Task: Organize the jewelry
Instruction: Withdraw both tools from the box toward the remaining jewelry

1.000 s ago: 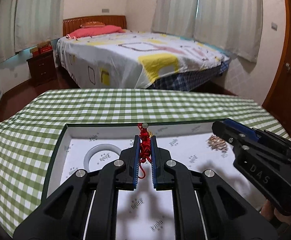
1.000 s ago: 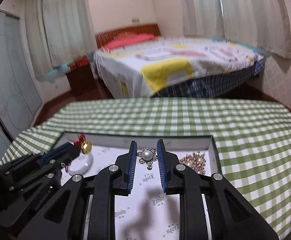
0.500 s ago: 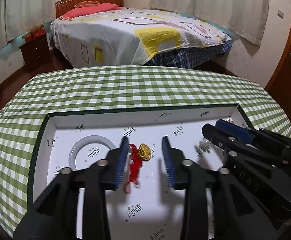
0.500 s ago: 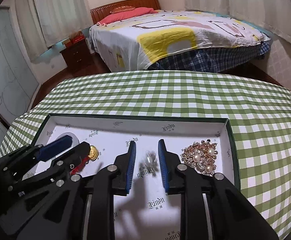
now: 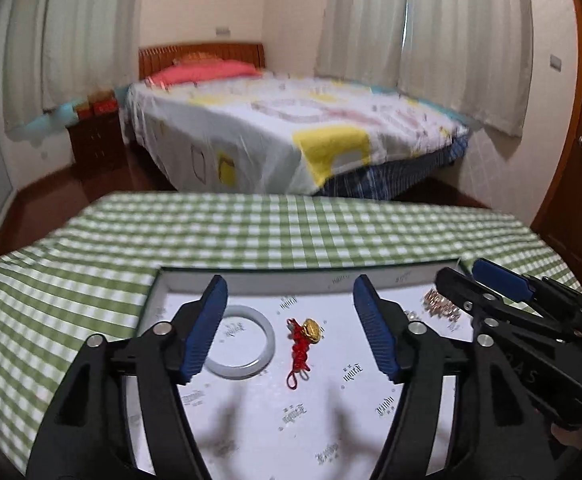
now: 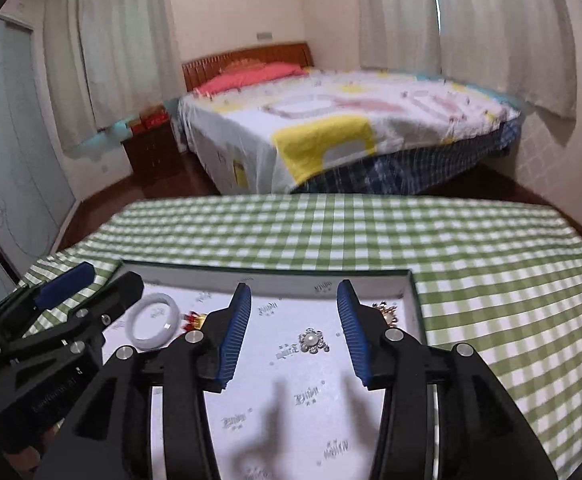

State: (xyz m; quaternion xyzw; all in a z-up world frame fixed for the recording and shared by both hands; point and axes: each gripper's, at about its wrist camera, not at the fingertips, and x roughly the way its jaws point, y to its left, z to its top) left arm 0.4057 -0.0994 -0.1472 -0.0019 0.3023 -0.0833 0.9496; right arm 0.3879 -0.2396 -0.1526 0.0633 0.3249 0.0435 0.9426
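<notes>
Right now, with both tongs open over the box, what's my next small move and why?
Probably lift both tongs clear. The left tongs have just opened off the red-cord gold charm, the right tongs off the pearl brooch; both pieces lie free in the box.

Both our wrist cameras look down close over the white-lined tray [image 5: 159, 280] [image 6: 413, 284], sharing it and the bed [image 5: 291, 128] [image 6: 331, 120] beyond.

- green-and-white checked tablecloth [image 5: 251, 232]
- white tray [image 5: 251, 280], dark green rim, grey lettering
- red cord [image 5: 297, 348], gold charm [image 5: 311, 329]
- pale grey bangle [image 5: 251, 344], at the charm's 9 o'clock
- blue gripper pads [image 5: 207, 332]
</notes>
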